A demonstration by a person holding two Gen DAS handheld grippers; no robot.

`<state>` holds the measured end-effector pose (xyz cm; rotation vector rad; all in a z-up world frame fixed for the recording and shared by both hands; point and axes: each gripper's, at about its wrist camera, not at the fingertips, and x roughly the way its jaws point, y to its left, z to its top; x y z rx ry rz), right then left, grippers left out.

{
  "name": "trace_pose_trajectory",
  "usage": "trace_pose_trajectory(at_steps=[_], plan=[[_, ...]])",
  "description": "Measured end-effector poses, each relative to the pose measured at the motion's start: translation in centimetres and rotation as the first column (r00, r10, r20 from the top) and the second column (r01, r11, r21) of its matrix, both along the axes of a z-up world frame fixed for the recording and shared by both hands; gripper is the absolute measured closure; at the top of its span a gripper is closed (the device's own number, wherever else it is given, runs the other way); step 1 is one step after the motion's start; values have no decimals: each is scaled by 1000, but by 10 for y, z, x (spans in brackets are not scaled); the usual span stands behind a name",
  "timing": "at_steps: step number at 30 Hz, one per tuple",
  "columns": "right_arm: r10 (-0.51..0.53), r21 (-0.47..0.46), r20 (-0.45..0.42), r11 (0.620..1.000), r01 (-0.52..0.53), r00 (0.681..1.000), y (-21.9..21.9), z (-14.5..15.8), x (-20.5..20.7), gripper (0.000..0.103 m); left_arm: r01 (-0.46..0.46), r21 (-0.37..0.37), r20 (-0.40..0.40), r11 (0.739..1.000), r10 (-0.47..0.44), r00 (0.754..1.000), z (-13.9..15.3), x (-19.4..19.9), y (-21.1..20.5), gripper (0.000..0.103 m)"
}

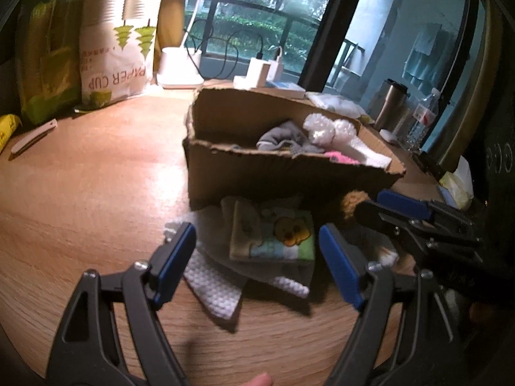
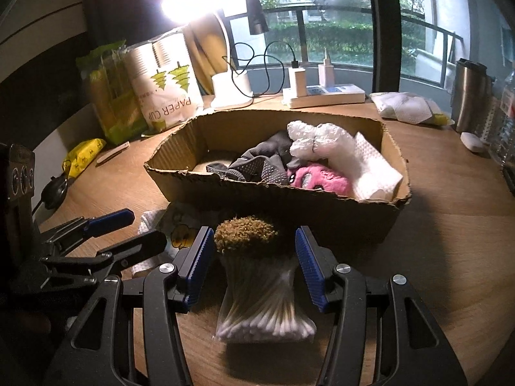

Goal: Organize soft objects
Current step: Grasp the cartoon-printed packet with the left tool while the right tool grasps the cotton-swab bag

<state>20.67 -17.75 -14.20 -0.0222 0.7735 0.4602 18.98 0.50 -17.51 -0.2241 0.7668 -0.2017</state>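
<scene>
Right hand-held gripper [image 2: 254, 257] spread, straddling the cotton-swab bag [image 2: 262, 302] on the bench [image 2: 450, 257], near the box [image 2: 322, 218]. Light, slippery film; I'd pinch mid-bundle. Left hand-held gripper [image 1: 257, 260] spread above the soft cloth book [image 1: 273, 234].

"PAPER CUP" reads upside down in grey capitals on the white bag of cups [image 1: 119, 48] standing at the back of the wooden table [image 1: 96, 177], with a line of small characters above it too fine to read; no other text legible.
</scene>
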Motion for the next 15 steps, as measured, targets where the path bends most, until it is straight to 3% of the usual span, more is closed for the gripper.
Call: trace_pose_trajectory(at_steps=[12, 15], plan=[[39, -5, -17, 999, -39, 999, 10, -10, 13, 47, 10, 21, -17, 1000, -10, 1000, -3, 4, -4, 22], [47, -4, -7, 999, -47, 999, 7, -10, 12, 60, 17, 25, -24, 1000, -16, 1000, -4, 6, -9, 21]])
